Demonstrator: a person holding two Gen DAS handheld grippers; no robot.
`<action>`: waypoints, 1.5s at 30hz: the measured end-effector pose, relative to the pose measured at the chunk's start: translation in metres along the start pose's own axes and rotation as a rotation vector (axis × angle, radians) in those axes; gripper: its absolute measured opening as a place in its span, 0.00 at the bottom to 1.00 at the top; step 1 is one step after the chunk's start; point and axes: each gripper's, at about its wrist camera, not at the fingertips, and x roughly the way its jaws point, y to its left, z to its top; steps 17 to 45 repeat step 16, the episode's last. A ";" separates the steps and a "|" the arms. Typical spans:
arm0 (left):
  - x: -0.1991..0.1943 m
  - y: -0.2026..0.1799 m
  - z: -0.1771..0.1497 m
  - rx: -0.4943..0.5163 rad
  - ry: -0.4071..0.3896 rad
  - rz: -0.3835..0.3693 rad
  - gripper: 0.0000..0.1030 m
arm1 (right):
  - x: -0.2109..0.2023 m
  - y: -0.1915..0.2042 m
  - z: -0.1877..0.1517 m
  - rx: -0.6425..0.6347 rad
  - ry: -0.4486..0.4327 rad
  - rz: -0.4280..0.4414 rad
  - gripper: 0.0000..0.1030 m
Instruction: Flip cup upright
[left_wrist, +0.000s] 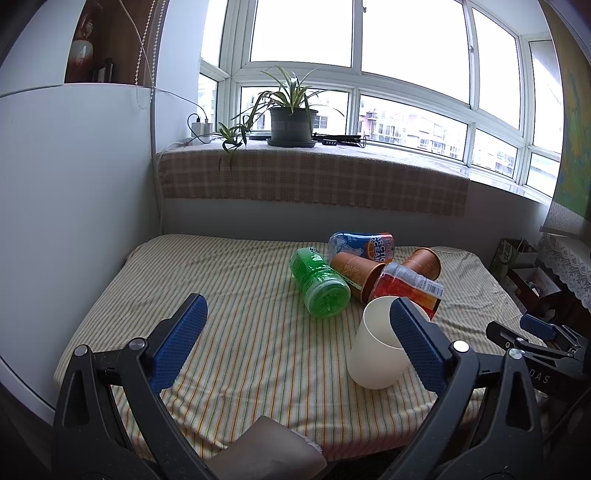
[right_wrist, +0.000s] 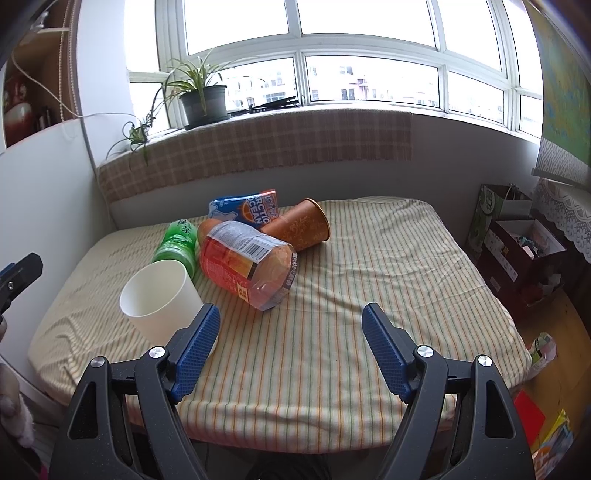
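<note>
A cream cup (left_wrist: 373, 354) stands upright, mouth up, on the striped tablecloth near the front; it also shows in the right wrist view (right_wrist: 162, 299). Two brown paper cups lie on their sides behind it, one (left_wrist: 356, 275) by the green bottle and one (left_wrist: 424, 261) further back; the far one shows in the right wrist view (right_wrist: 301, 229). My left gripper (left_wrist: 299, 314) is open and empty, its right finger in front of the cream cup. My right gripper (right_wrist: 290, 323) is open and empty, just right of the cream cup.
A green bottle (left_wrist: 319, 286), an orange bottle (right_wrist: 243, 262) and a blue Arctic Ocean bottle (right_wrist: 243, 210) lie on their sides in the pile. A potted plant (left_wrist: 291, 118) stands on the windowsill. Boxes and bags (right_wrist: 517, 240) stand right of the table (right_wrist: 369, 295).
</note>
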 end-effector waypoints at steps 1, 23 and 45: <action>0.000 0.000 0.001 -0.001 0.000 0.001 0.98 | 0.000 0.000 0.000 0.000 0.000 0.001 0.77; 0.001 0.003 -0.002 0.002 0.001 0.009 0.98 | 0.004 0.000 -0.002 -0.001 0.013 0.002 0.77; 0.001 0.003 -0.002 0.002 0.001 0.009 0.98 | 0.004 0.000 -0.002 -0.001 0.013 0.002 0.77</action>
